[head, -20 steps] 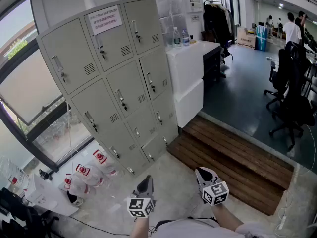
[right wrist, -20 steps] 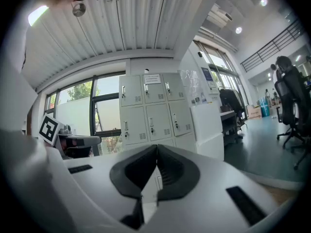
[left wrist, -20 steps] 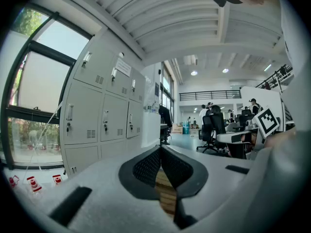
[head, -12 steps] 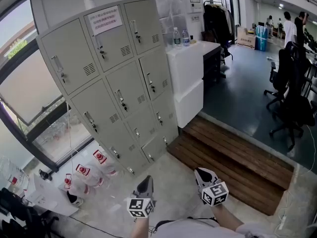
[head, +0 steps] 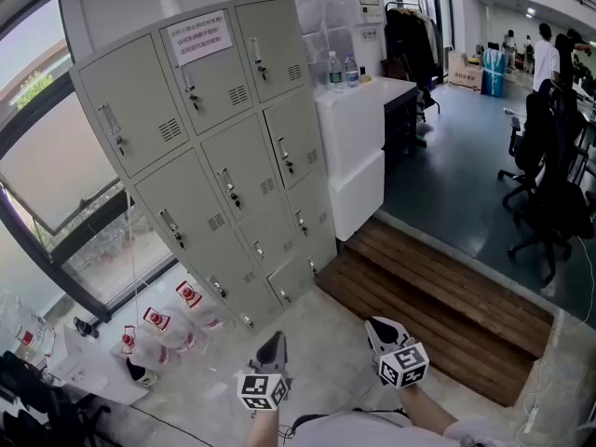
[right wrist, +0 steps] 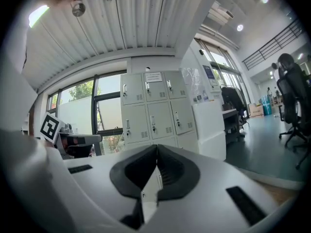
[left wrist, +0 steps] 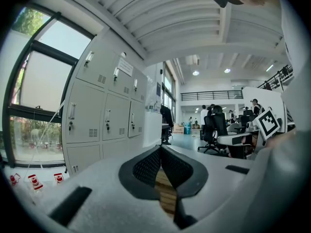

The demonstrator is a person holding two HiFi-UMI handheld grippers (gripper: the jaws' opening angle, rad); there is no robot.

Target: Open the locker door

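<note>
Head view: tall grey-beige metal locker cabinet (head: 216, 161) stands far left against the window wall, three columns of doors. Every door that can be seen sits flush and closed, each with a small handle and vent slots. The lowest row is strongly foreshortened and hard to read. Which door is the one to open: cannot tell. White paper notice (head: 196, 36) on the top middle door; print too small to make out.

Left gripper (head: 276, 341) and right gripper (head: 382, 329) are held low and near, well apart from the locker, touching nothing. The arms behind them are cut off by the bottom edge.

Left gripper view: jaws closed, black pads meeting at the tips, nothing between them; only wooden floor shows through the slit below. Right gripper view: jaws likewise closed and empty, the locker visible beyond them.

Just right of the locker: white box-shaped cabinet (head: 358, 147) with clear bottles (head: 333, 68) on top. On the floor near left of the locker: red-and-white objects (head: 158, 324), shape unclear. Brown wooden step (head: 447, 296) to the right; black office chairs (head: 549, 194) far right, partly cropped.
</note>
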